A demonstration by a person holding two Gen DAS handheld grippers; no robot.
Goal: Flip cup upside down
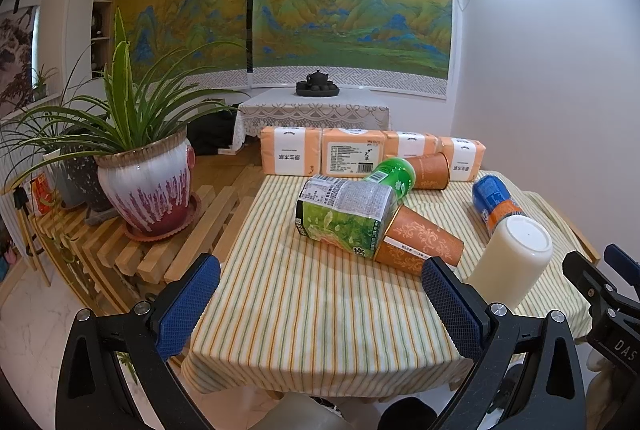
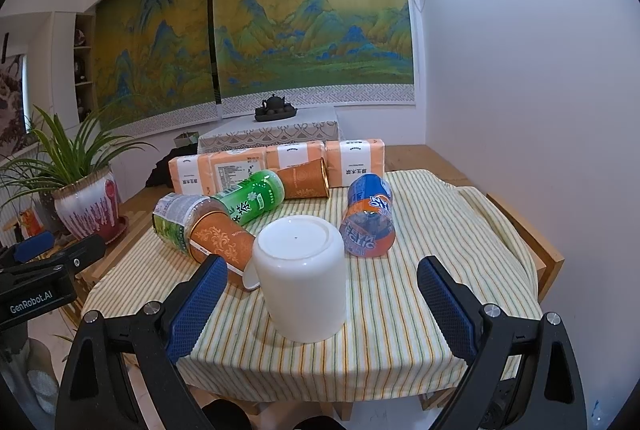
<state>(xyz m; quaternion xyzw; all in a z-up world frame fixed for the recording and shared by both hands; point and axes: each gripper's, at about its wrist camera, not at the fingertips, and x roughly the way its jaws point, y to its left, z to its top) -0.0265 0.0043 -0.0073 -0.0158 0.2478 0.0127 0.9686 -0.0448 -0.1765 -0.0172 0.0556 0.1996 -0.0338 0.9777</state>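
Both wrist views face table (image 1: 320, 310) closely; share cup (image 2: 300, 278).

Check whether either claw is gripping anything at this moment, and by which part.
Nothing is held. The left claw and the right claw are both open, and the white cup stands upside down on the striped tablecloth, untouched by the pads.

"GenRobot.AI" printed on left gripper (image 2: 36, 304) body; "DAS" on right gripper (image 1: 624, 344) body; "茶" on green bottle (image 2: 250, 200) left of blue-orange bottle (image 2: 368, 220)
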